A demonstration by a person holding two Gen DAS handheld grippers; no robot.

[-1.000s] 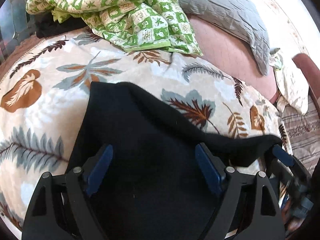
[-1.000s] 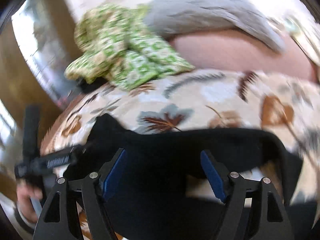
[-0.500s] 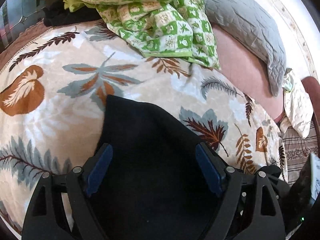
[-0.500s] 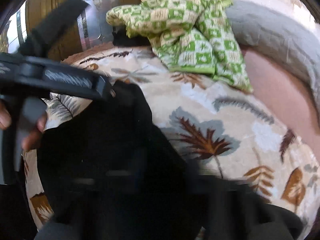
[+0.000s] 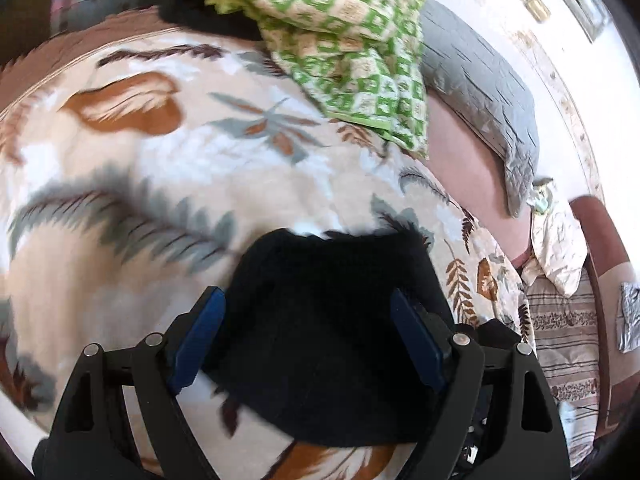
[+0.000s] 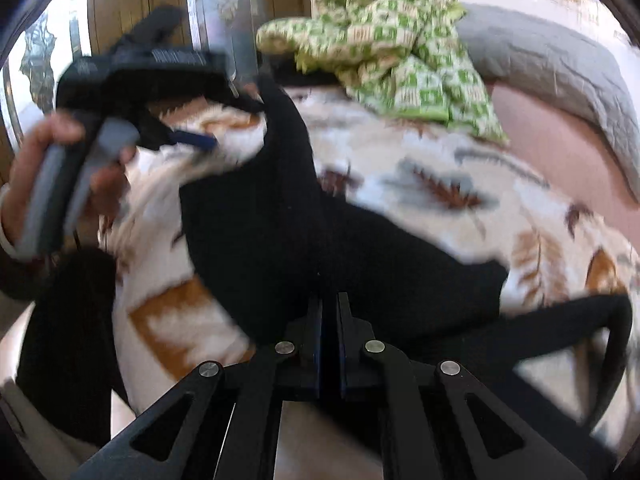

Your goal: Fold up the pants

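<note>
Right gripper point(image 6: 329, 336): jaws brought fully together, blue pads face to face, with the black pants point(image 6: 288, 232) bunched right at the tips; whether cloth is caught between the pads cannot be made out from the right wrist view, which is blurred.

Left gripper point(image 5: 310, 332): jaws standing wide apart, both blue pads clear, the black cloth lying below and between them without either pad pressing on it. In the right wrist view the same gripper appears at upper left, held by a hand point(image 6: 44, 184) around its grey grip.

Pants: lying on the leaf-print blanket point(image 5: 168, 152) that covers the bed, at its near edge. In the right wrist view the dark fabric runs from the closed tips up and leftwards in a band towards the left gripper, with a further strip trailing off to the right.

Beyond the pants, well apart from them: a green-and-cream checked cloth point(image 5: 352, 40) heaped at the far side of the blanket; a grey quilted pillow point(image 5: 484, 92) just behind it to the right
</note>
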